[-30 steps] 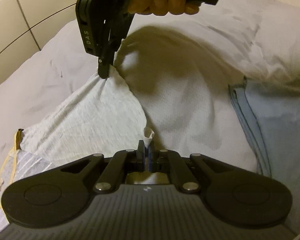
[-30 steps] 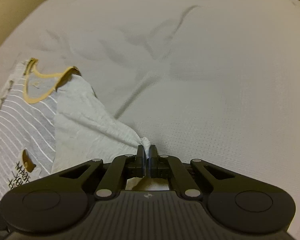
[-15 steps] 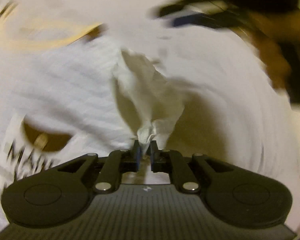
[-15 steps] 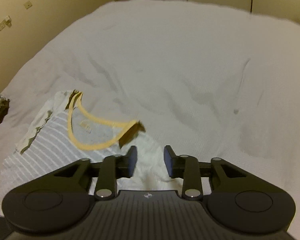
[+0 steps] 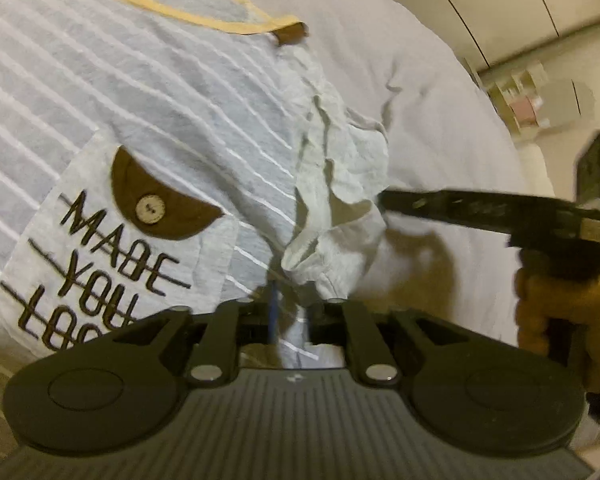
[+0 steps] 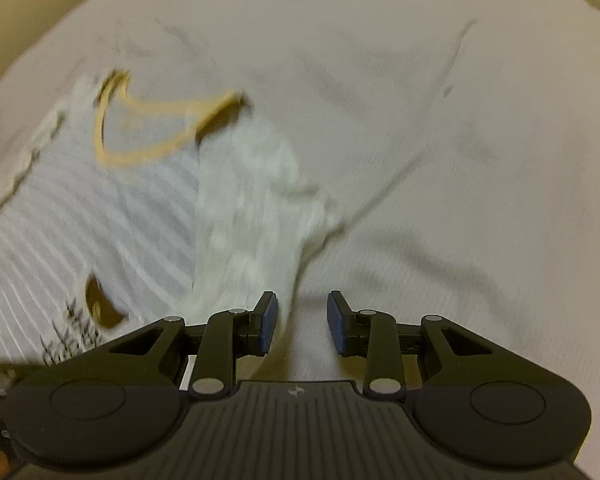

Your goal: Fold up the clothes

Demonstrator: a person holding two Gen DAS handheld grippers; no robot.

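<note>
A pale striped T-shirt (image 5: 160, 92) with a yellow collar (image 5: 188, 16), a brown pocket flap and the print "MADE YOU LOOK" lies flat on the bed. Its sleeve (image 5: 340, 184) is folded inward over the front, pale underside up and crumpled. My left gripper (image 5: 294, 308) sits at the sleeve's end with its jaws parted, and the striped cloth shows through the gap. In the right wrist view the right gripper (image 6: 302, 312) is open just above the sheet, beside the folded sleeve (image 6: 252, 208) and shirt (image 6: 80, 220). A hand (image 5: 556, 312) holds it.
A white bed sheet (image 6: 440, 140) with shallow creases spreads wide to the right of the shirt. Pale wardrobe panels (image 5: 500, 8) and a small shelf (image 5: 532, 96) stand beyond the bed's edge. A beige wall (image 6: 4, 20) is at the far left.
Both grippers held the sleeve a second ago. The right one opened and drew back. The left one carried the sleeve end over the shirt front, and its jaws have now parted.
</note>
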